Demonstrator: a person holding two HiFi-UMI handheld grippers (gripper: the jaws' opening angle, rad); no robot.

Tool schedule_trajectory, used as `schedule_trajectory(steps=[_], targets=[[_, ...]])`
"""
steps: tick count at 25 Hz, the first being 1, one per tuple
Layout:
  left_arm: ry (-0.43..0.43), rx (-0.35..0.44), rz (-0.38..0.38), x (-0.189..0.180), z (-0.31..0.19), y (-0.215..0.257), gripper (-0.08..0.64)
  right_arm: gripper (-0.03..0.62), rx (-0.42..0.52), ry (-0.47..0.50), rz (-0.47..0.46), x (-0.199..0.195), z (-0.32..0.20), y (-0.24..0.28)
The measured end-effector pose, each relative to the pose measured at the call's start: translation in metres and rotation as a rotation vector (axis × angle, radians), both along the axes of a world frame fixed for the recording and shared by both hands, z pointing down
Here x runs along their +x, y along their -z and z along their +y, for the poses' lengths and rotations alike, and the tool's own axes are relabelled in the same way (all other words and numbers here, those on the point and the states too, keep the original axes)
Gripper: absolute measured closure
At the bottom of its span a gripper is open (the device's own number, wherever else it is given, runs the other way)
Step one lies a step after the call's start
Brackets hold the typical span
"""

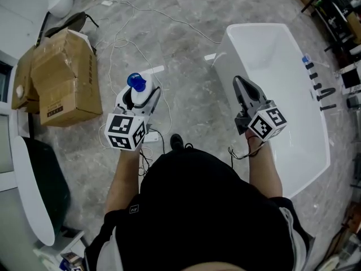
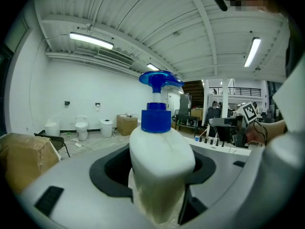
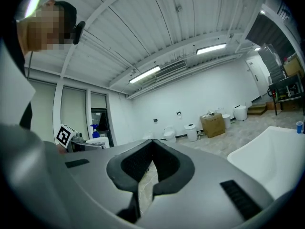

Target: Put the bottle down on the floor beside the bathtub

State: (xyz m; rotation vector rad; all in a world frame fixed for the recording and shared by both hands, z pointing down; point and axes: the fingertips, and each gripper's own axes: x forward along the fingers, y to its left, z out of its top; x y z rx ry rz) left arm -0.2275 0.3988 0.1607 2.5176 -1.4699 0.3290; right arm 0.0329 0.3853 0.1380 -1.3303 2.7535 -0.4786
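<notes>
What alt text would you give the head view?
Seen from above, a person's left tool grips a white pump bottle with a blue top over the grey floor. The right tool, shut and empty, hovers over the white bathtub; a cardboard box sits at left.

A cardboard box [image 2: 127, 124] stands beside white toilets [image 2: 81, 127].

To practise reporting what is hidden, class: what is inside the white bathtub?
Only bare white walls and floor show inside the bathtub. The right gripper and the person's forearm cover its near part, so that stretch cannot be checked.
</notes>
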Motion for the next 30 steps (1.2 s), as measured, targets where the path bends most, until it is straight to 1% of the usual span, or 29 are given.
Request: schedule_trajectory(steps=[5, 8, 13, 17, 22, 30], targets=[[-0.026, -0.027, 0.003, -0.028, -0.037, -0.011, 0.278, 0.564, -0.005, -0.036, 0.001, -0.024, -0.032, 0.001], [-0.037, -0.041, 0.015, -0.033, -0.055, -0.016, 0.278, 0.565, -0.019, -0.05, 0.013, -0.027, -0.042, -0.003], [-0.082, -0.064, 0.016, -0.015, -0.084, -0.025, 0.278, 0.565, -0.053, -0.096, -0.004, -0.008, -0.06, -0.015], [-0.1, -0.078, 0.011, 0.001, -0.113, -0.031, 0.278, 0.565, -0.082, -0.116, -0.037, 0.009, -0.087, -0.03], [-0.113, -0.086, -0.015, 0.02, -0.17, -0.029, 0.278, 0.564, -0.096, -0.117, -0.073, 0.026, -0.149, -0.038], [-0.101, -0.096, -0.025, 0.063, -0.275, -0.023, 0.278, 0.565, -0.083, -0.073, -0.092, 0.058, -0.264, -0.037]])
